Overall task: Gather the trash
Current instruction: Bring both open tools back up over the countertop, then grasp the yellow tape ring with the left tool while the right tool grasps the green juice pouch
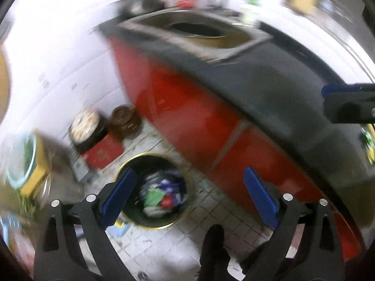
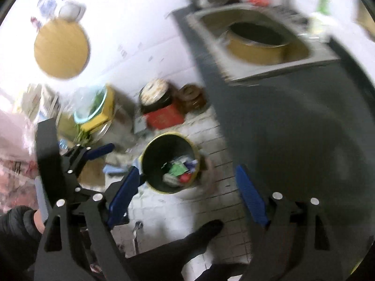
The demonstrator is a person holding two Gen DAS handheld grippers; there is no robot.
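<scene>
Blue-padded left tongs [image 1: 189, 194] and right tongs [image 2: 185, 196] gape empty above bin [image 2: 150, 149].

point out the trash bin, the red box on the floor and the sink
trash bin [image 2: 150, 161]: right wrist view, dark inner wall
red box [image 2: 164, 118]: right wrist view, top face
sink [image 2: 302, 51]: right wrist view, inside wall by the yellow pot

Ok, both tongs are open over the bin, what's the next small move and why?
Probably swing back toward the dark countertop to look for more trash: the left tongs and right tongs are open and empty, and wrappers already lie inside the yellow-rimmed bin.
</scene>
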